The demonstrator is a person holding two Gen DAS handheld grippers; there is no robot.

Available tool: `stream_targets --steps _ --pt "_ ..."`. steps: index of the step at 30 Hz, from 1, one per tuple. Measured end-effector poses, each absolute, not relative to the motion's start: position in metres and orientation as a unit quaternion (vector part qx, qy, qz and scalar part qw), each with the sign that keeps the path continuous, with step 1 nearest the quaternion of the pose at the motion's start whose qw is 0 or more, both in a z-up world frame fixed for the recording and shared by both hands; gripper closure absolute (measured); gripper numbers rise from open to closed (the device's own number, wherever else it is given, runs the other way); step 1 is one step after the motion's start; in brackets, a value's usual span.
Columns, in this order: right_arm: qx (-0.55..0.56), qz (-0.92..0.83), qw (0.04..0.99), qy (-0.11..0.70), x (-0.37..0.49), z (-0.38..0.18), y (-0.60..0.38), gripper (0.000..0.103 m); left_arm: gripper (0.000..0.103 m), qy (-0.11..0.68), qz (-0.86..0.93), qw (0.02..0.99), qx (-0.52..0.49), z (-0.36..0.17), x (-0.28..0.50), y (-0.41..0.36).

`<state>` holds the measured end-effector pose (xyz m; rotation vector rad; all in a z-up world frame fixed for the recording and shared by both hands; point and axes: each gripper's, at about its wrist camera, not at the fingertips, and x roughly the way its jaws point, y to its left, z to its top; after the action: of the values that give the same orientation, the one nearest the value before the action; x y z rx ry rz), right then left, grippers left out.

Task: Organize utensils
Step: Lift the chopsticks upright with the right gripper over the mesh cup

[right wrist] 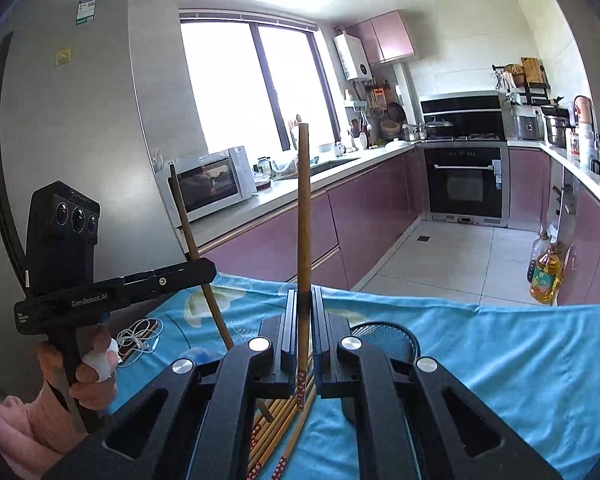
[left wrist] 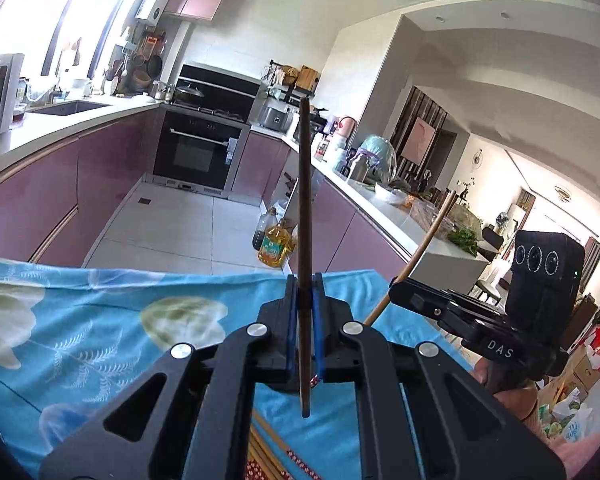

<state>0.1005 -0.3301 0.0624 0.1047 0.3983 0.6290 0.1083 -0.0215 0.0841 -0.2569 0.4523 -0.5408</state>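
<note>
My left gripper (left wrist: 305, 280) is shut on a dark brown chopstick (left wrist: 305, 216) that stands upright above the blue floral tablecloth (left wrist: 100, 320). My right gripper (right wrist: 303, 293) is shut on a light wooden chopstick (right wrist: 303, 216) with a red patterned end, also upright. Each gripper shows in the other's view: the right one (left wrist: 396, 282) with its chopstick (left wrist: 424, 246) at the right, the left one (right wrist: 210, 266) with its dark chopstick (right wrist: 188, 232) at the left. A pile of several wooden chopsticks (right wrist: 284, 420) lies on the cloth under the right gripper. A black mesh holder (right wrist: 388, 338) sits just beyond the right fingers.
The cloth-covered table edge drops off to a tiled kitchen floor (left wrist: 180, 224). Oil bottles (right wrist: 544, 276) stand on the floor by the purple cabinets. White earphones (right wrist: 138, 338) and a phone lie on the cloth near the left hand. A fridge (right wrist: 80, 140) stands at the left.
</note>
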Motion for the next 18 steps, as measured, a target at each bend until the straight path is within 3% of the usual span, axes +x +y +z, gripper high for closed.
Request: stream_targets --steps 8,18 --pt "0.050 0.276 0.944 0.173 0.126 0.079 -0.345 0.098 0.096 0.192 -0.257 0.940 -0.118 0.112 0.139 -0.047" --pt "0.037 0.260 0.935 0.237 0.157 0.037 -0.339 0.098 0.096 0.249 -0.245 0.934 -0.077 0.065 0.180 -0.083"
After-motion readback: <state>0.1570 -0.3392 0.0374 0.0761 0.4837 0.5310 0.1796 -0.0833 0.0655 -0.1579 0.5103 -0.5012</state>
